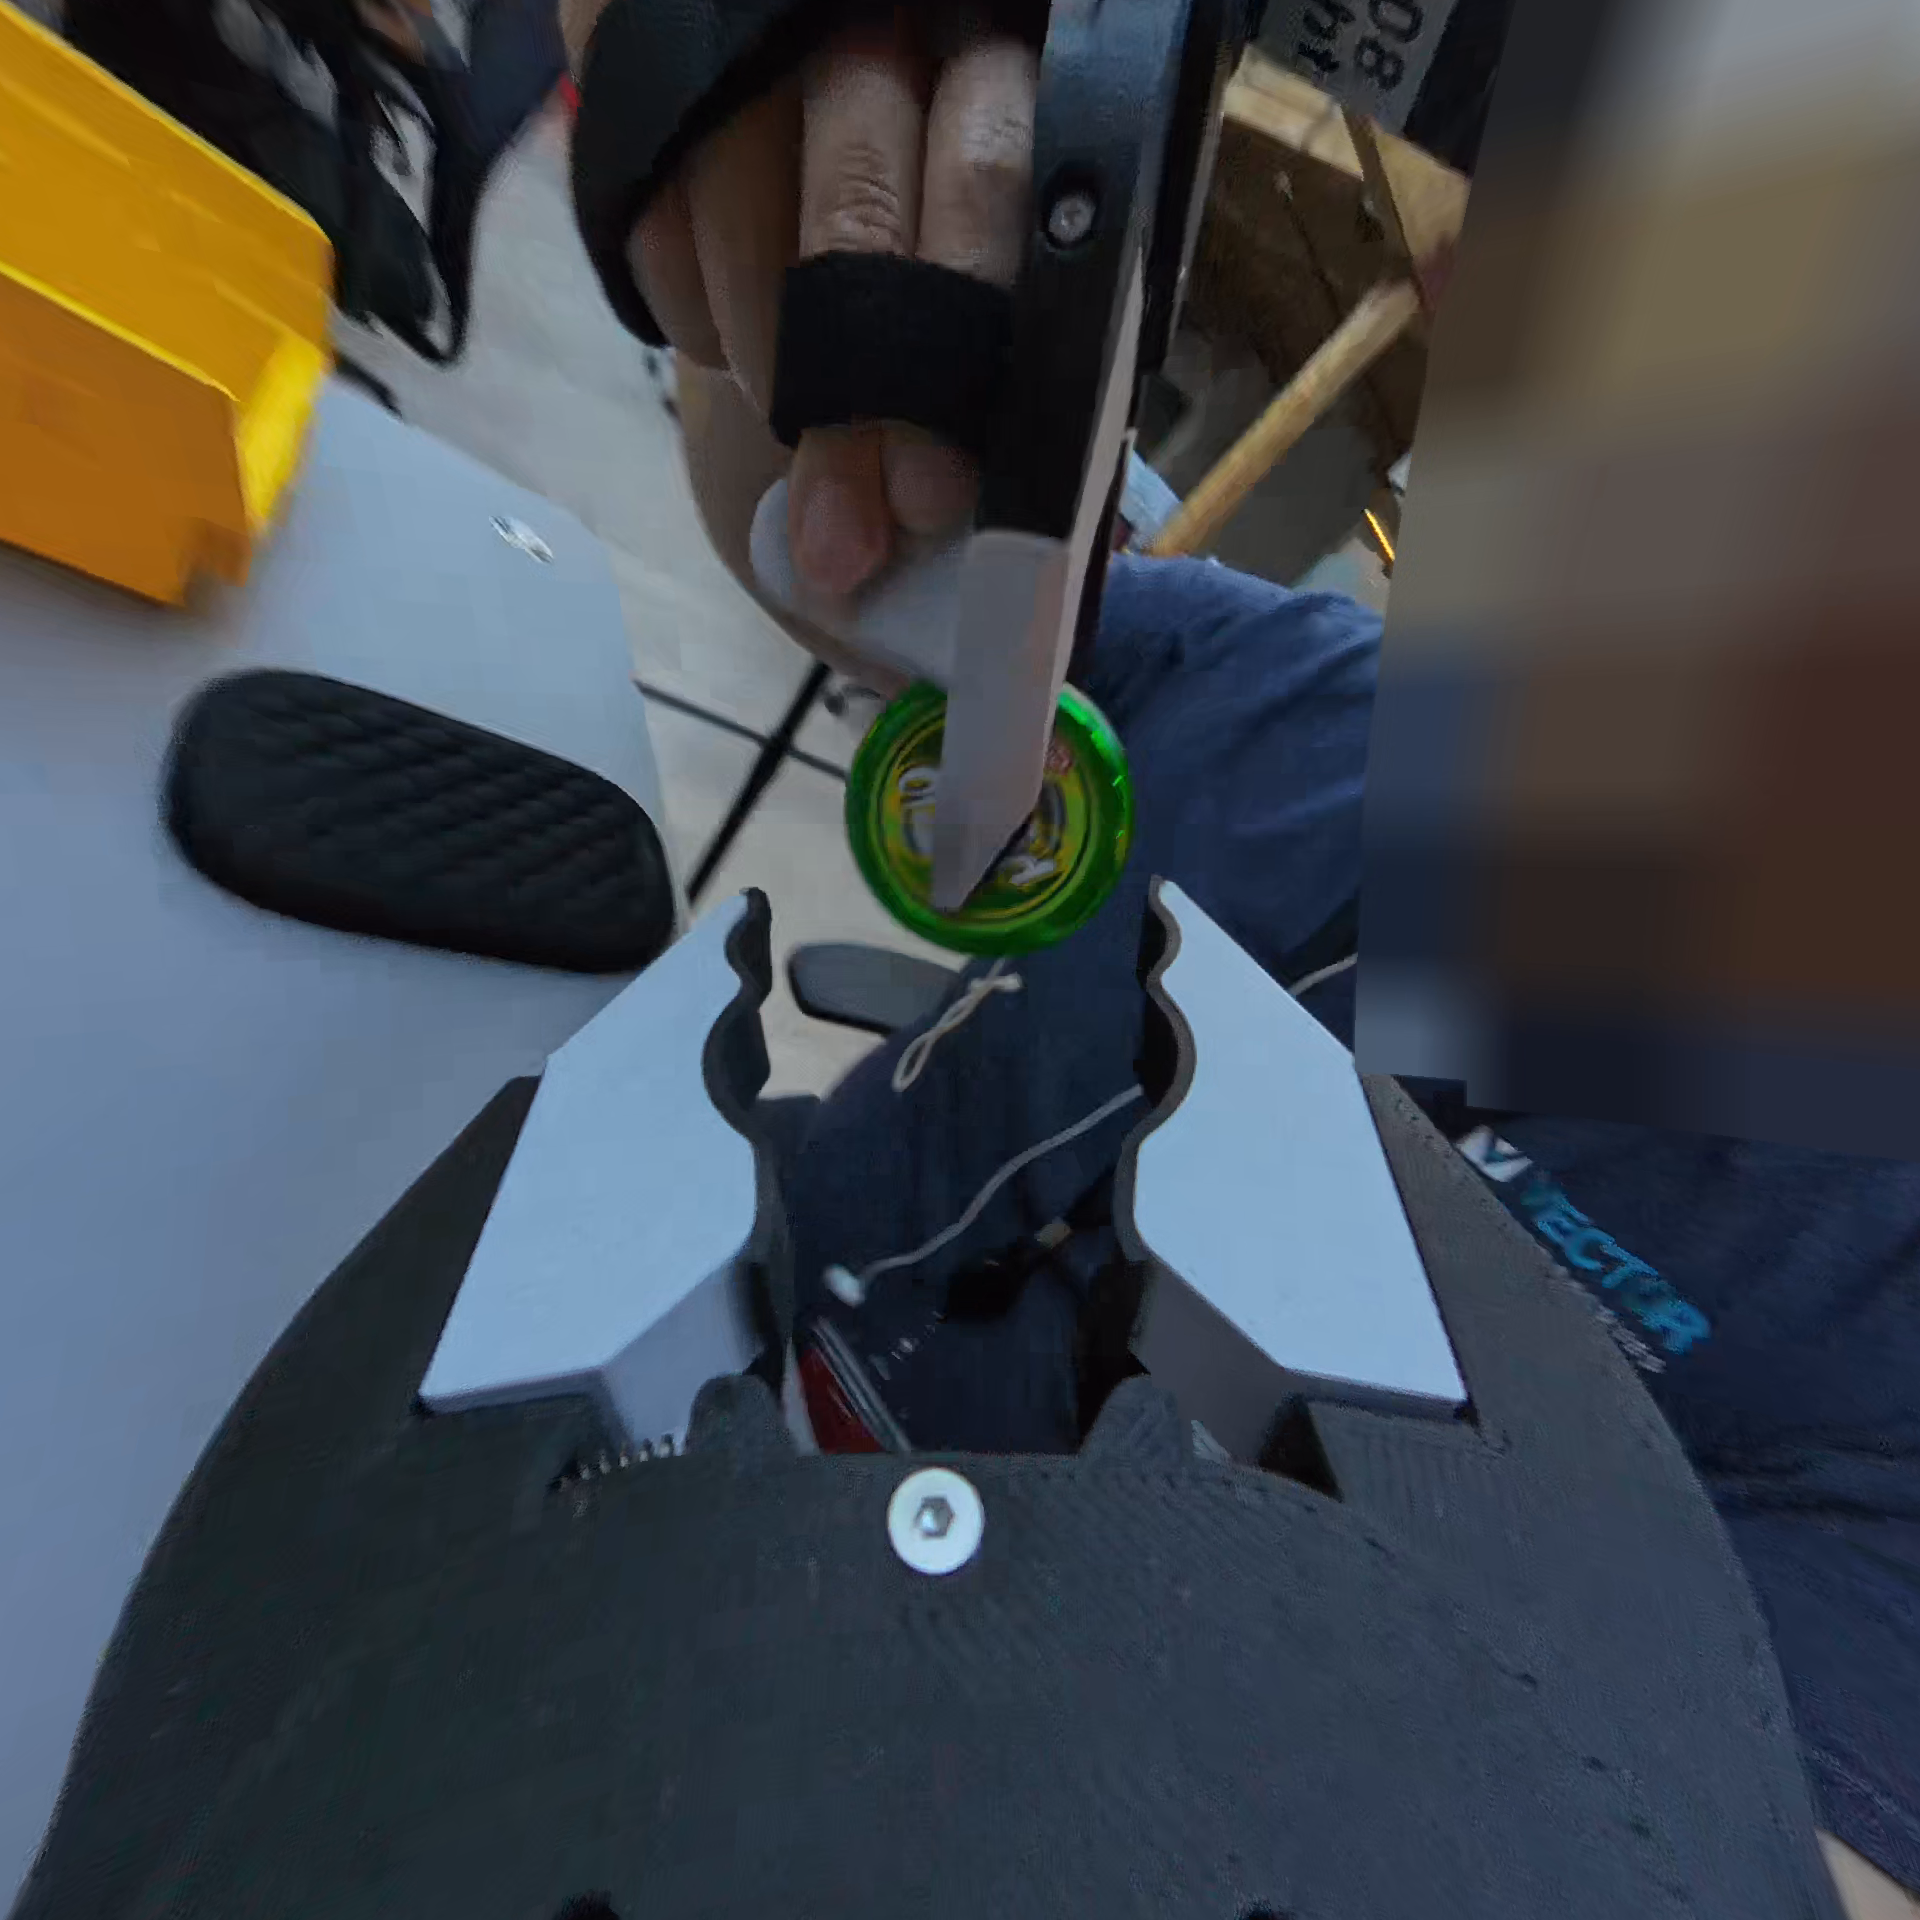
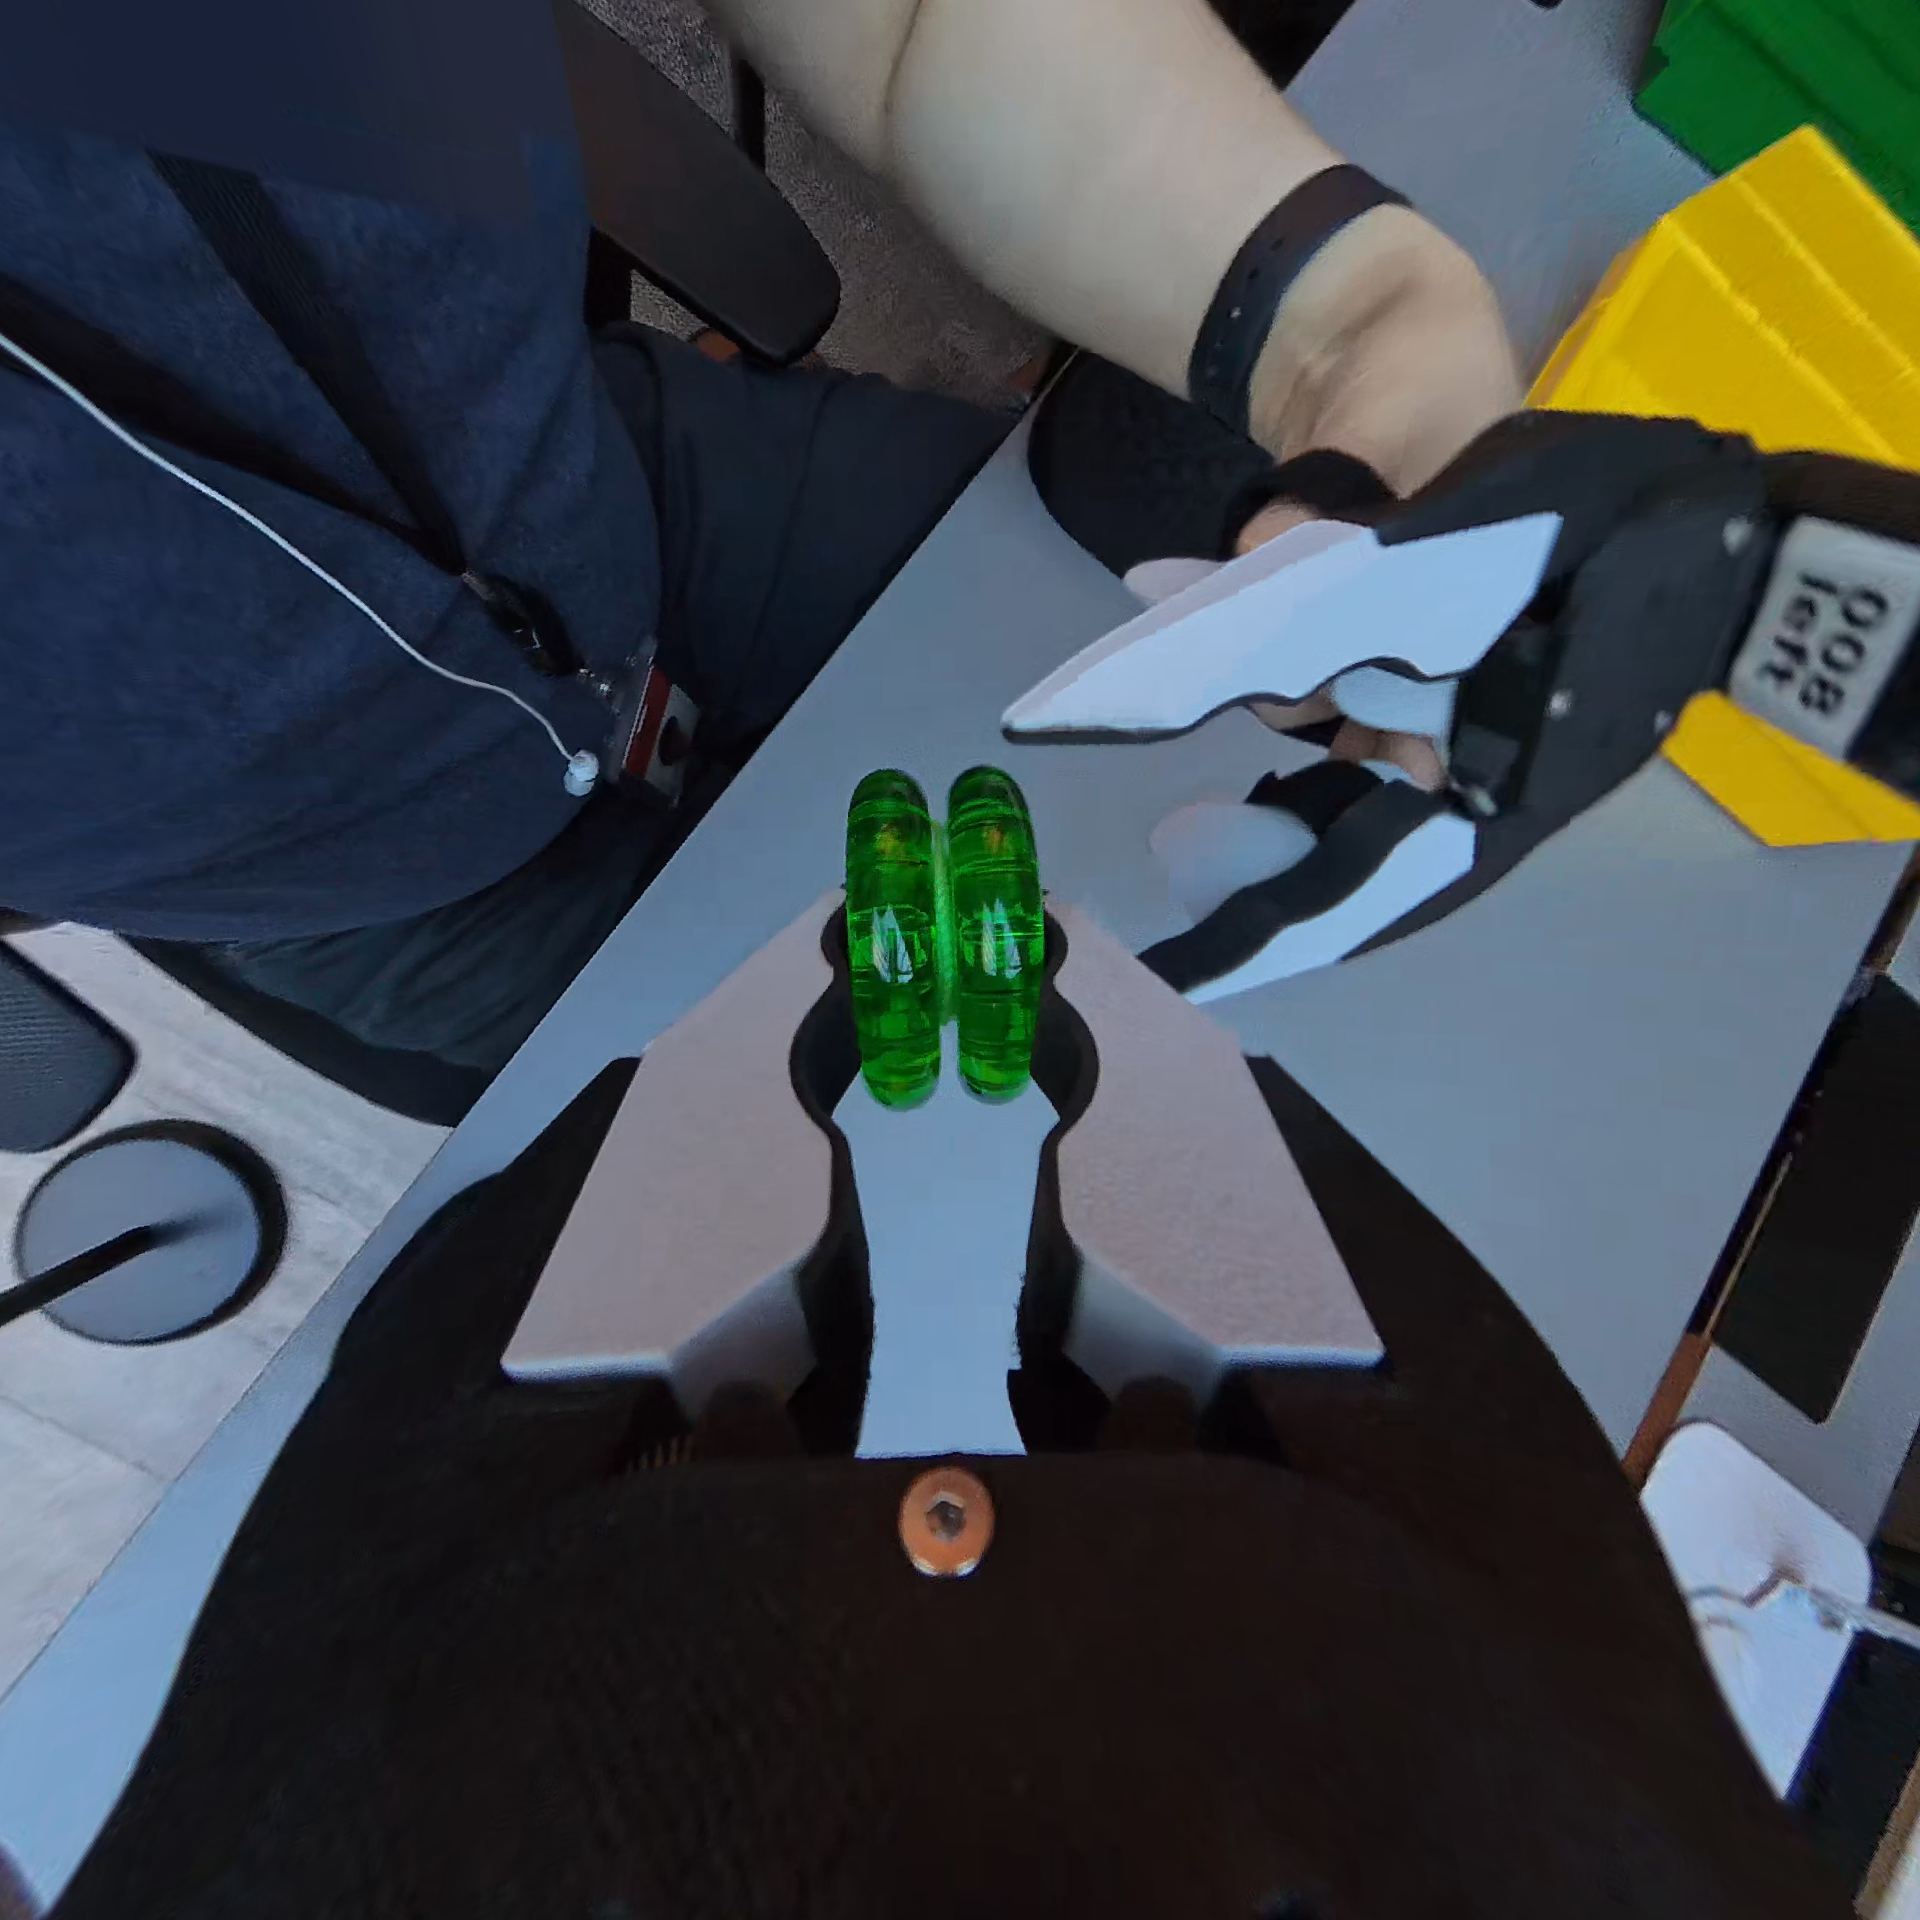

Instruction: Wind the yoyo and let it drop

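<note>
A clear green yoyo [image 2: 894,935] is held on edge between my right gripper's [image 2: 943,925] fingers, which are shut on its two halves above the grey table [image 2: 1455,1143]. In the left wrist view the yoyo [image 1: 1081,831] shows face on, with the right gripper [image 1: 966,873] coming down from above and one finger across its face. A short white string with a loop [image 1: 956,1023] hangs under it. My left gripper [image 1: 956,914] is open and empty, its tips just below the yoyo on either side of the string. It also shows in the right wrist view [image 2: 1081,836], open, to the right of the yoyo.
A yellow bin [image 1: 135,343] and a black padded rest [image 1: 416,821] sit on the table to the left. In the right wrist view the yellow bin [image 2: 1766,291] and a green bin [image 2: 1787,73] are at far right. A person in dark blue [image 2: 312,520] sits close by. My left and right fingertips are right by each other. From the left gripper's tips to the black padded rest [image 1: 416,821] is close to 20 cm.
</note>
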`<state>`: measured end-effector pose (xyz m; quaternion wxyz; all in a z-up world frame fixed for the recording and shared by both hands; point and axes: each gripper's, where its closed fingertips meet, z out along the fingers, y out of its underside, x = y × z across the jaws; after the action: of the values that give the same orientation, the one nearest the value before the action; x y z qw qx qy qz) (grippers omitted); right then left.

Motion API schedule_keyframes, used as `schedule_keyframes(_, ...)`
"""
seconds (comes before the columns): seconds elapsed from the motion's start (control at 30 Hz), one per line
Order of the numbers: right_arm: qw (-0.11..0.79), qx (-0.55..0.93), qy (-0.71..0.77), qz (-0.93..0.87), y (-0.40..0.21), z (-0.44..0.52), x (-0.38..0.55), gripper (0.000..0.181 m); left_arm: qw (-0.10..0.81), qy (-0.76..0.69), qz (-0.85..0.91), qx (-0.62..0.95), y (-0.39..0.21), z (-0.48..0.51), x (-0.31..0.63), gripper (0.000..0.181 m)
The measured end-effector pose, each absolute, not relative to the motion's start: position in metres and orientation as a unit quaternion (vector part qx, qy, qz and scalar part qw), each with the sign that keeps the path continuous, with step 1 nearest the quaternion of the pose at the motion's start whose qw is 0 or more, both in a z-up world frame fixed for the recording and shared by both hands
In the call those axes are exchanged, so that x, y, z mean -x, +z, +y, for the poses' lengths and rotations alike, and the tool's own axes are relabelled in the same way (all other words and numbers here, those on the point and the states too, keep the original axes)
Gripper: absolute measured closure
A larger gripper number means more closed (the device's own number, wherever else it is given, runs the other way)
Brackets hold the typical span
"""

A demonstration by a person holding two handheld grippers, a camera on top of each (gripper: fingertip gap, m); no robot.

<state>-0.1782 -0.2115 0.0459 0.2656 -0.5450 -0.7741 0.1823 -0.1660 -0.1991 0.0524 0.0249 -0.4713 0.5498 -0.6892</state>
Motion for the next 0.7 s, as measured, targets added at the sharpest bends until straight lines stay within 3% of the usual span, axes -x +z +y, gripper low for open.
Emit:
schedule_keyframes(0.17,0.218,0.576,0.194,-0.763,0.125,-0.197,0.158,0.155,0.263,-0.706,0.515,0.408,0.080,-0.187,0.164,0.124)
schedule_keyframes(0.5,0.222,0.577,0.156,-0.770,0.220,-0.194,0.173,0.154,0.589,-0.565,0.474,0.331,0.177,-0.187,0.173,0.155)
schedule_keyframes(0.57,0.219,0.577,0.143,-0.774,0.225,-0.196,0.174,0.154,0.624,-0.541,0.461,0.324,0.190,-0.187,0.175,0.158)
schedule_keyframes(0.7,0.220,0.577,0.132,-0.775,0.230,-0.199,0.177,0.154,0.602,-0.563,0.467,0.318,0.201,-0.195,0.176,0.169)
